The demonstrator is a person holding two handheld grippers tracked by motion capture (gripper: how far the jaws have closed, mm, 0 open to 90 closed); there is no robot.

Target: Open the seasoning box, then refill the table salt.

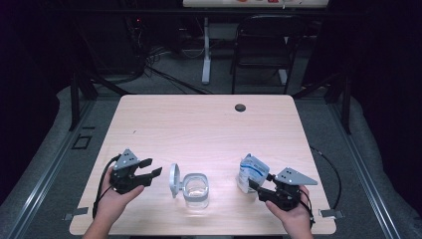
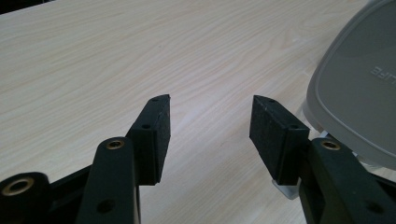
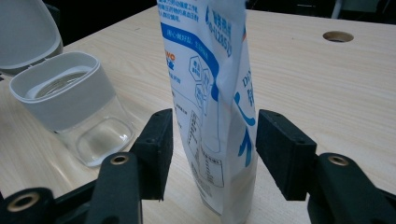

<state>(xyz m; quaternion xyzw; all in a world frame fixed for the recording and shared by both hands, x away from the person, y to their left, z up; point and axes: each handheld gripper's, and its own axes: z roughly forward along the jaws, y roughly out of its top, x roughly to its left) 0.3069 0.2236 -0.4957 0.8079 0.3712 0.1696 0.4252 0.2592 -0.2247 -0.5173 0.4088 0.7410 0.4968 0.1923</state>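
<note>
A white and blue pouch (image 1: 251,172) (image 3: 210,70) stands upright on the wooden table (image 1: 199,129) at the front right. My right gripper (image 1: 260,183) (image 3: 212,149) is open with the pouch between its jaws; a gap shows on the left side, and the right pad sits very close. A clear square container (image 1: 196,189) (image 3: 70,98) with a grey-white rim stands at the front middle, its hinged lid (image 1: 174,180) (image 2: 359,93) flipped open to the left. My left gripper (image 1: 154,168) (image 2: 210,126) is open and empty, just left of the lid.
A round cable hole (image 1: 240,107) (image 3: 337,36) sits near the table's far edge. A black chair (image 1: 263,45) and a white table leg (image 1: 206,50) stand beyond the table. Cables trail from both grippers toward the front corners.
</note>
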